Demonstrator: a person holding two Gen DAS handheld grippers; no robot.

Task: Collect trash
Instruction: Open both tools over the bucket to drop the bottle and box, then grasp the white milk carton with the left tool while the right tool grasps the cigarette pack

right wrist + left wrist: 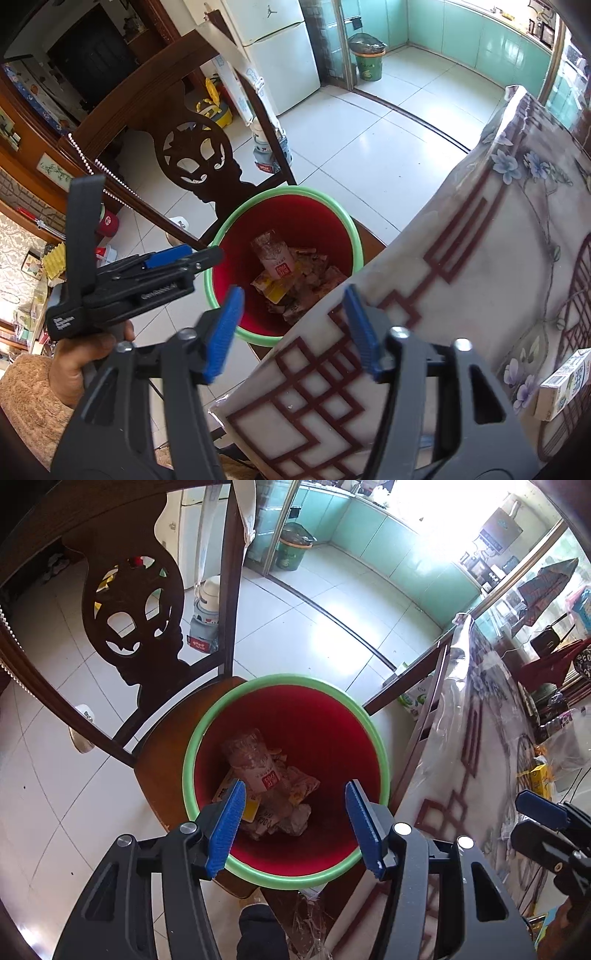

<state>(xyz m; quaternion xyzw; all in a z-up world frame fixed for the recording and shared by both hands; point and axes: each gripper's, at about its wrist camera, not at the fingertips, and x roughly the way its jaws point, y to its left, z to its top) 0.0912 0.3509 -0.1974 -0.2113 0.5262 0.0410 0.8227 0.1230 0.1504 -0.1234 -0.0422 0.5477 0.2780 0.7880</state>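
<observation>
Holding: my left gripper point(293, 825) hung over bin point(192, 771), jaws apart, empty, prob. just dropped.
Right: my gripper point(291, 334) by table point(480, 266), apart, empty.
Bin: bottle point(255, 760) inside.

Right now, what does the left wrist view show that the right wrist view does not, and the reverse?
Only the left wrist view shows the yellow box on the table and the person's dark shoe below the bin.

Only the right wrist view shows the white fridge, the small carton on the tablecloth, and the hand holding the left tongs.

Both show the red bin with green rim, the clear bottle inside it, and the carved chair.
</observation>
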